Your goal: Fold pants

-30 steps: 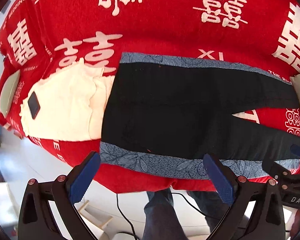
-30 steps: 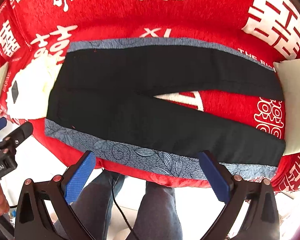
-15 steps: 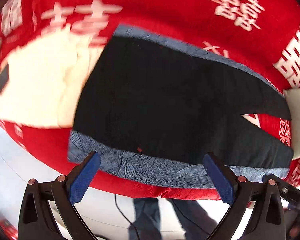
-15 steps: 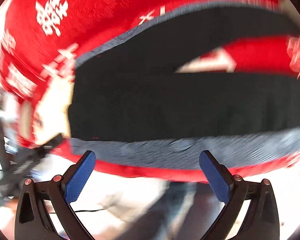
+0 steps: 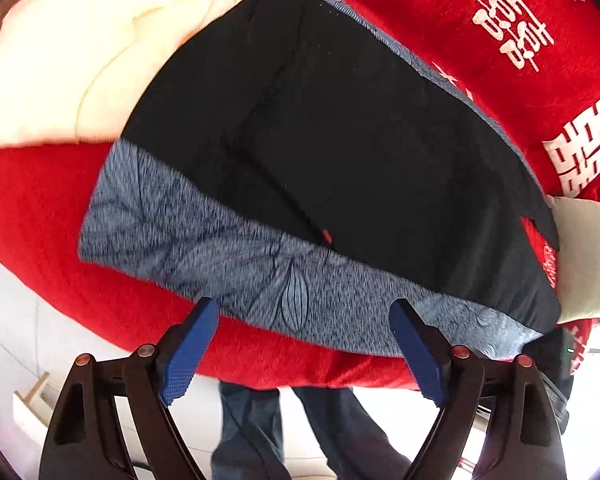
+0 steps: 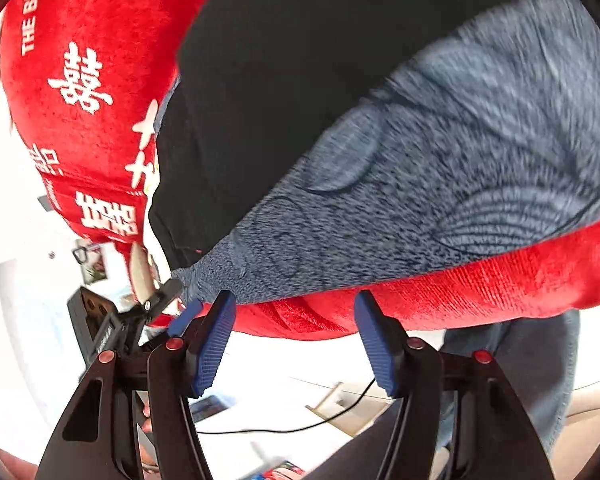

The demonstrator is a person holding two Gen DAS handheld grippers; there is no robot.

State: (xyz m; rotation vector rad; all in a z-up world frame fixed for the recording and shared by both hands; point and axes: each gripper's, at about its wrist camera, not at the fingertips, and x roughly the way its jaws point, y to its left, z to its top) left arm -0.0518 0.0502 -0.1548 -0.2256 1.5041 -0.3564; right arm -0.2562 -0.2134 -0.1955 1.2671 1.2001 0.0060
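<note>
Black pants point(image 5: 340, 140) with a blue-grey leaf-patterned side stripe point(image 5: 260, 264) lie flat on a red blanket point(image 5: 40, 208) printed with white characters. My left gripper point(image 5: 302, 346) hovers just off the near stripe edge, over the blanket's border. Its jaws are closing and no cloth sits between the blue pads point(image 5: 188, 352). In the right wrist view the stripe point(image 6: 440, 168) fills the frame, tilted. My right gripper point(image 6: 296, 340) hangs at the blanket's red edge point(image 6: 460, 292), jaws closing with nothing pinched. The left gripper point(image 6: 180, 314) shows beside it.
A cream cloth point(image 5: 60, 60) lies by the pants' waist end and a cream pillow point(image 5: 584, 256) by the leg ends. A person's jeans-clad legs point(image 5: 252, 432) stand close to the bed's near side. A black cable point(image 6: 300, 424) runs over the pale floor.
Both grippers have dropped close to the pants' near stripe edge, which now looms large. The right view has rolled and tilted. Both pairs of jaws stand narrower than before.
</note>
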